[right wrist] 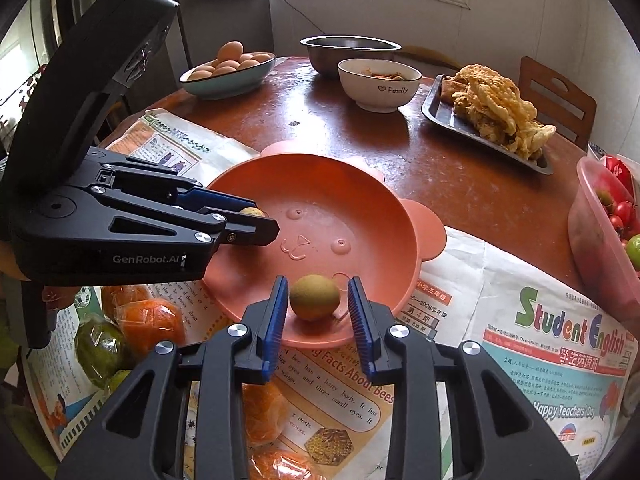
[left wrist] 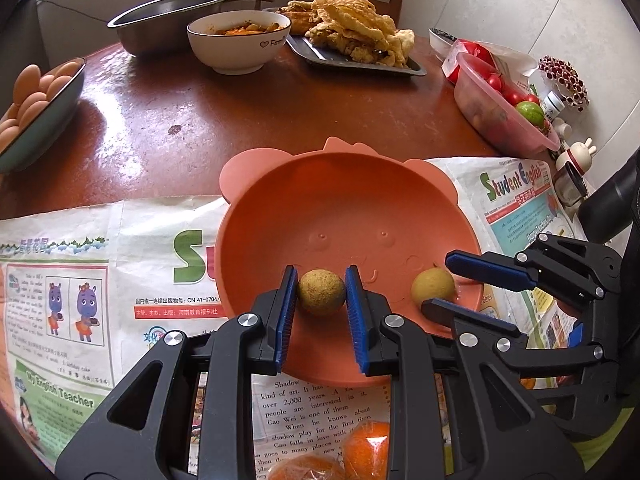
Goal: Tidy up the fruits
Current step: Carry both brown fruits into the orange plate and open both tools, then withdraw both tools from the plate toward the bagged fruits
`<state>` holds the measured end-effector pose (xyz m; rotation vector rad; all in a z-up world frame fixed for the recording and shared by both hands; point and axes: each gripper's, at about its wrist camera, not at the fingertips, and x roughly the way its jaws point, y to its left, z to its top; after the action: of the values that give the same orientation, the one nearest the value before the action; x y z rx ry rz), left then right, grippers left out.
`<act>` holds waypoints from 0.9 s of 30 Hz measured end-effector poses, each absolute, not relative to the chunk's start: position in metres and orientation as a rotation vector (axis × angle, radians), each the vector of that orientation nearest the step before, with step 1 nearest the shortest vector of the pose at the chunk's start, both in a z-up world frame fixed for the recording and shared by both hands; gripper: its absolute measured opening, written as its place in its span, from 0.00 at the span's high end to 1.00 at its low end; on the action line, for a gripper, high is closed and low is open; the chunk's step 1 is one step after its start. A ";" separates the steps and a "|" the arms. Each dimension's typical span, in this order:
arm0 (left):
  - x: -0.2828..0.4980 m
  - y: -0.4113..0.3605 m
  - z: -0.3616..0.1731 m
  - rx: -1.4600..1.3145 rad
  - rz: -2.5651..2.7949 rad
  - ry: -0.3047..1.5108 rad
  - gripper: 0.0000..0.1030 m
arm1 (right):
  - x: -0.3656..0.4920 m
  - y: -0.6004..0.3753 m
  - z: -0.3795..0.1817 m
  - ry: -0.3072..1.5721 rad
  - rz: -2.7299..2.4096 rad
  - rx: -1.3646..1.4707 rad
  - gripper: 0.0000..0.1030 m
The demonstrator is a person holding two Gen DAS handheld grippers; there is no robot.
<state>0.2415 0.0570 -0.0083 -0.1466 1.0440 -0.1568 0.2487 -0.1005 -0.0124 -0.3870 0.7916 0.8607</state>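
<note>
Holds a brown-speckled round fruit clamped in the left gripper, pads pressed on both its sides, low over the near floor of the pink eared bowl, lower centre of the left wrist view. Sets the right gripper further right with pads apart around a yellow-green round fruit resting on the bowl floor, a gap on each side in the right wrist view.
</note>
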 end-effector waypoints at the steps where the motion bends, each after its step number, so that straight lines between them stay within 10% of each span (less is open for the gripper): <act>1: 0.241 0.057 -0.008 -0.146 -0.156 1.043 0.83 | 0.248 -0.101 -0.012 0.789 0.860 -0.385 0.68; 15: 0.231 0.063 0.000 -0.159 -0.139 1.022 0.83 | 0.236 -0.115 0.004 0.738 0.841 -0.352 0.56; 27: 0.211 0.070 0.022 -0.135 -0.084 0.965 0.57 | 0.227 -0.128 0.015 0.708 0.811 -0.316 0.42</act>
<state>0.2114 0.0697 0.0219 -0.1346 0.9653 -0.0840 0.2266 -0.1279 0.0146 -0.3164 0.7084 0.8105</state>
